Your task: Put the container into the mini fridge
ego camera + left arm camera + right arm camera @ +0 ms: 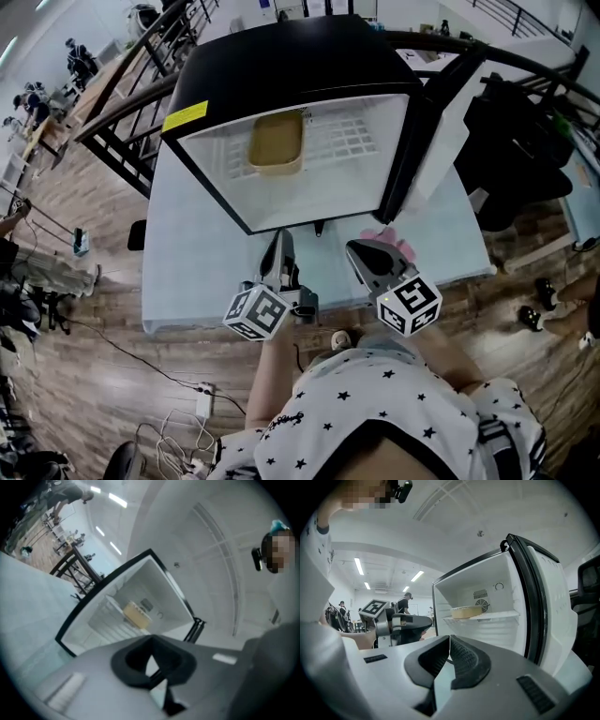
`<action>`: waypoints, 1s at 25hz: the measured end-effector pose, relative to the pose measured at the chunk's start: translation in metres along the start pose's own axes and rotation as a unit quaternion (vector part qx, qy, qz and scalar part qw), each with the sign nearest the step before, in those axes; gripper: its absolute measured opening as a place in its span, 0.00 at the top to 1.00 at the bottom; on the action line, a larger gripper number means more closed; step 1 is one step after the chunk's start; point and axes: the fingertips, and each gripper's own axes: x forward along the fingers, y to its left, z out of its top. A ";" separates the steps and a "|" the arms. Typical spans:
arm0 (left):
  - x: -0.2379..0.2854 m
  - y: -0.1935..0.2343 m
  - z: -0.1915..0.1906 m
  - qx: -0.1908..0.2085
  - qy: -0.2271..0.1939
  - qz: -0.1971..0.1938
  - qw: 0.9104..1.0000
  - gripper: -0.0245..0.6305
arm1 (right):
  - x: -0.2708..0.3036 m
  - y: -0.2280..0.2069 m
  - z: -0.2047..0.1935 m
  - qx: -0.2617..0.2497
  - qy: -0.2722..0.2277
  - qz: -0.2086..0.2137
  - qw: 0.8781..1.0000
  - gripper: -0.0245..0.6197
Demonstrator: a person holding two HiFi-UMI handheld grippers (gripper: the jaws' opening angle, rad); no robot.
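The tan, shallow container (276, 142) rests on the wire shelf inside the open mini fridge (281, 66), which stands on a pale table (197, 272). It shows too in the left gripper view (137, 615) and the right gripper view (466, 612). My left gripper (279, 246) hovers over the table just in front of the fridge opening, rolled to one side, shut and empty (151, 665). Beside it, my right gripper (361, 251) points at the fridge, its pads meeting with nothing between them (449, 651). The fridge door (441, 112) stands swung out to the right.
A small pink item (384, 234) lies on the table by the right gripper. The open door (543, 616) bounds the right side. Black railings (122, 103) run behind the table at the left. Cables and a power strip (202, 403) lie on the wooden floor.
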 end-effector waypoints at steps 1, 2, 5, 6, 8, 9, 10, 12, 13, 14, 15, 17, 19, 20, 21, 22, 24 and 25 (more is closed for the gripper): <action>-0.006 -0.002 -0.003 0.004 0.002 0.002 1.000 0.96 | -0.002 0.003 0.001 -0.001 -0.001 0.003 1.000 0.93; -0.012 -0.004 -0.006 0.009 0.004 0.005 1.000 0.96 | -0.005 0.005 0.001 -0.002 -0.003 0.007 1.000 0.93; -0.031 -0.012 -0.017 0.032 0.014 0.016 0.999 0.96 | -0.017 0.013 0.001 -0.001 -0.004 0.017 1.000 0.93; -0.037 -0.015 -0.022 0.040 0.017 0.019 0.999 0.96 | -0.022 0.015 0.000 -0.001 -0.003 0.020 1.000 0.93; -0.047 -0.024 -0.030 0.049 0.024 0.022 0.998 0.96 | -0.032 0.019 -0.002 0.000 -0.001 0.025 1.000 0.93; -0.052 -0.028 -0.035 0.051 0.026 0.023 0.998 0.96 | -0.038 0.020 -0.002 0.000 0.000 0.028 1.000 0.93; -0.056 -0.033 -0.039 0.052 0.028 0.025 0.998 0.96 | -0.043 0.023 -0.003 0.000 0.001 0.031 1.000 0.93; -0.066 -0.042 -0.048 0.059 0.032 0.031 0.997 0.96 | -0.055 0.027 -0.003 0.000 0.001 0.039 0.999 0.93; -0.072 -0.047 -0.053 0.063 0.035 0.034 0.997 0.96 | -0.062 0.029 -0.003 0.000 0.002 0.042 0.999 0.93; -0.077 -0.053 -0.058 0.066 0.038 0.035 0.996 0.96 | -0.068 0.031 -0.004 -0.001 0.003 0.045 0.999 0.93; -0.082 -0.058 -0.063 0.067 0.040 0.035 0.996 0.96 | -0.075 0.033 -0.005 -0.001 0.004 0.048 0.999 0.93; -0.092 -0.068 -0.074 0.065 0.043 0.036 0.996 0.96 | -0.088 0.037 -0.007 0.000 0.004 0.053 0.999 0.93; -0.102 -0.077 -0.083 0.061 0.044 0.040 0.996 0.96 | -0.101 0.041 -0.009 0.001 0.004 0.057 0.998 0.93; -0.107 -0.081 -0.088 0.060 0.045 0.041 0.996 0.96 | -0.107 0.043 -0.009 0.002 0.003 0.058 0.998 0.93; -0.112 -0.086 -0.092 0.061 0.046 0.042 0.996 0.96 | -0.114 0.045 -0.010 0.003 0.003 0.060 0.998 0.93; -0.117 -0.091 -0.095 0.063 0.047 0.042 0.996 0.96 | -0.120 0.047 -0.011 0.004 0.003 0.061 0.998 0.93; -0.128 -0.100 -0.102 0.064 0.049 0.043 0.996 0.96 | -0.133 0.052 -0.014 0.006 0.003 0.062 0.998 0.93; -0.133 -0.103 -0.105 0.063 0.050 0.044 0.996 0.96 | -0.138 0.055 -0.016 0.008 0.003 0.064 0.998 0.93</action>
